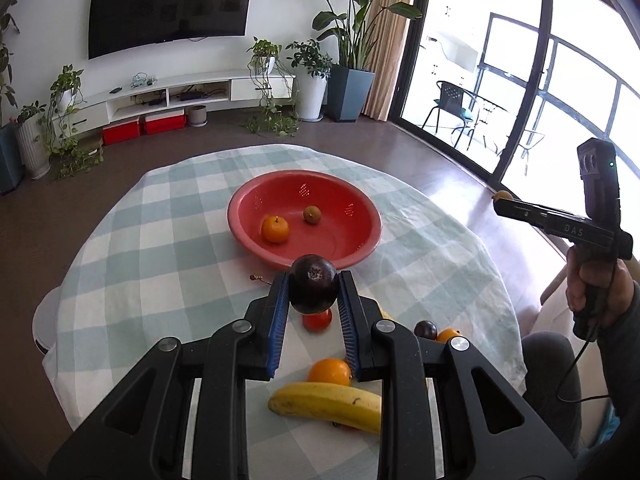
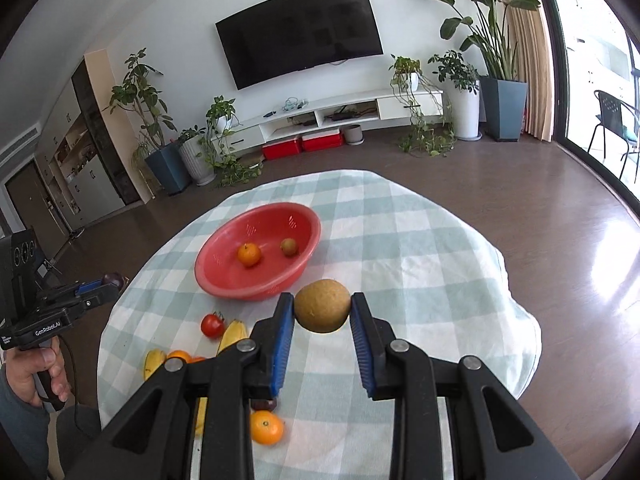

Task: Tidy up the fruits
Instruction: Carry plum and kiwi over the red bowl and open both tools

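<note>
A dark purple fruit [image 1: 313,289] is clamped between the pads of the left gripper [image 1: 313,292], held above the checked tablecloth [image 1: 160,248]. A tan round fruit [image 2: 322,305] is clamped in the right gripper [image 2: 322,312]. A red bowl [image 1: 240,216] beyond is seen to contain an orange [image 1: 275,229] and a small brown fruit [image 1: 312,214].

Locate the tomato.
The tomato lies on the checked tablecloth left of the banana, on the near side of the red bowl.

Your left gripper [image 1: 313,286] and right gripper [image 2: 323,312] are black, with ridged blue pads [image 1: 279,322] and silver pivot screws [image 1: 242,326]. White lettering marks their sides, a black cable [image 1: 582,364] trails from the right handle, and you wear grey sleeves [image 1: 624,344].
</note>
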{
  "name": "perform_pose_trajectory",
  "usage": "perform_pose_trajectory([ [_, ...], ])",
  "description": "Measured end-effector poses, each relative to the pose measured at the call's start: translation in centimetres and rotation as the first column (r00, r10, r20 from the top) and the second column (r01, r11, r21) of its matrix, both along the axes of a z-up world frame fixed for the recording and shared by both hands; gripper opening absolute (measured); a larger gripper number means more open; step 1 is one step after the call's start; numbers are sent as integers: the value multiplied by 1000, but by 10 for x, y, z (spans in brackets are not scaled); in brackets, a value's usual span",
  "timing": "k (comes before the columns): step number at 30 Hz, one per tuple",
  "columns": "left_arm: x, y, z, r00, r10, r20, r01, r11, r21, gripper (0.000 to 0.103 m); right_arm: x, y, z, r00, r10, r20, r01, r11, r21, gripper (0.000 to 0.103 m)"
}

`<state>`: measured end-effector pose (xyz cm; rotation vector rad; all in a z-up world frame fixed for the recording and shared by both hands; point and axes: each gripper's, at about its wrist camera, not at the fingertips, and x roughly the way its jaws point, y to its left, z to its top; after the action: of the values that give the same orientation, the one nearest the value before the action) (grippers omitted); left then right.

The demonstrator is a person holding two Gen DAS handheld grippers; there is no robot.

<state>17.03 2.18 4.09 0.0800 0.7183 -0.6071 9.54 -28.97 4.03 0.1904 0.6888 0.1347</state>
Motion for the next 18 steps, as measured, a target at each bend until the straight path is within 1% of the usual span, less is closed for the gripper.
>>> perform_pose_trajectory([
  [5, 49, -26, 5, 1000, -18, -8, 18, 1000, 26, 23, 39, 14, 16, 998, 50, 29, -49, 999, -20, 31],
  [9, 88, -53, -4, 999, -35, -24, 37, 996, 83, 23, 76, 42, 18, 991, 131, 32, -130, 990, -50, 31],
  [12, 109, -73, -21, 997, -59, -45, 65, 989, 132, 23, 105, 62, 6, 984, 175, -14, -176, 982, -69, 31],
  [15, 124, -88, -43, 994, -75, -78, 88, 982, 168, 23, 132, 77, -15, 976, 205, -78, -212, 973, -92, 31],
  [18, 135, -95, -62, 992, -76, -102, 94, 979, 179, 23, 150, 90, -34, 965, 227, -134, -244, 962, -126, 31],
])
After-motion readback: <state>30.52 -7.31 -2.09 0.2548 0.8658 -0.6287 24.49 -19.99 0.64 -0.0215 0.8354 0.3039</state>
